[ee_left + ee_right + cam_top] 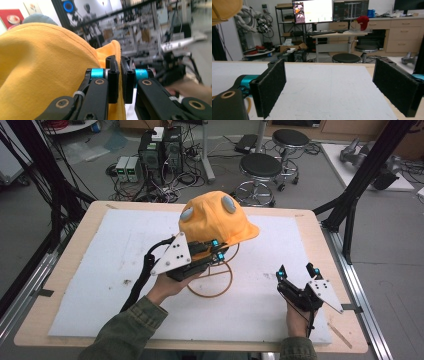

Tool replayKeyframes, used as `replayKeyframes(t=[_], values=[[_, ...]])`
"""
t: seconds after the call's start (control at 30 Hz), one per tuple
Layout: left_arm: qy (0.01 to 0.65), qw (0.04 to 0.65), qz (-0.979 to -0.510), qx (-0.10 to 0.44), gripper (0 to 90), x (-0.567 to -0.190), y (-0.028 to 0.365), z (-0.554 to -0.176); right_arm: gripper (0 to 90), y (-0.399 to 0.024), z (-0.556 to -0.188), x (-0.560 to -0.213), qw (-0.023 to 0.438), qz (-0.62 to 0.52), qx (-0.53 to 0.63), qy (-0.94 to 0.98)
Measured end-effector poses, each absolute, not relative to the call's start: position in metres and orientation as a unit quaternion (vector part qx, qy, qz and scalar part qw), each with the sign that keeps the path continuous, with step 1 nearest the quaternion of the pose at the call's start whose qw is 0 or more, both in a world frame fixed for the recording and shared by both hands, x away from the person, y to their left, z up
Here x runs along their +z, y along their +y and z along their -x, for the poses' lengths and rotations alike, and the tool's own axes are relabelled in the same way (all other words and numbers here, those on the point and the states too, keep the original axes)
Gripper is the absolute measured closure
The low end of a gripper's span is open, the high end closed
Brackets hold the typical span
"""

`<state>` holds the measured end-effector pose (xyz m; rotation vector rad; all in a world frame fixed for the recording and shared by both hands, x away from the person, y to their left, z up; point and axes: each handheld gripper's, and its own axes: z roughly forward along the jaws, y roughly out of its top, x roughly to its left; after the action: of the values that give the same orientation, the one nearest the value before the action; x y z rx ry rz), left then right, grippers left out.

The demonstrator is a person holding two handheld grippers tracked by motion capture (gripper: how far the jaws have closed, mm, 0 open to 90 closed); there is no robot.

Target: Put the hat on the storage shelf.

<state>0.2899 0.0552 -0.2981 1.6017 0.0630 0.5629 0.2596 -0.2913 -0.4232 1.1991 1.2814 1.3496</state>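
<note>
On the white-padded worktop (125,240), left of centre, an orange cap (215,220) sits atop a wire stand (212,282). The left gripper (216,250), seen close in its own view (120,72), has its fingers (112,80) pinched together on the cap's (45,70) edge; the stand is visible from above. At the near right, the right gripper (297,271) rests low, fingers (270,87) spread wide with bare mat between them.

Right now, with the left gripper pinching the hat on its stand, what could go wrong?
1. The left gripper pinches only the edge of the orange hat; the cloth may slip from its fingers.
2. The hat sits on a thin wire stand; pulling sideways could tip it.
3. The right gripper is open and apart, so nothing steadies the stand.
</note>
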Motion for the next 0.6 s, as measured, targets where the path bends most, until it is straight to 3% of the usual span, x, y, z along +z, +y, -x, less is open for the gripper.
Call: replayKeyframes(t=[0.6], values=[[0.006,0.602,-0.765,0.230,86.4,-0.318,0.053,-0.288,10.4,-0.291,-0.259,-0.423,0.451,-0.483,0.543,0.518]])
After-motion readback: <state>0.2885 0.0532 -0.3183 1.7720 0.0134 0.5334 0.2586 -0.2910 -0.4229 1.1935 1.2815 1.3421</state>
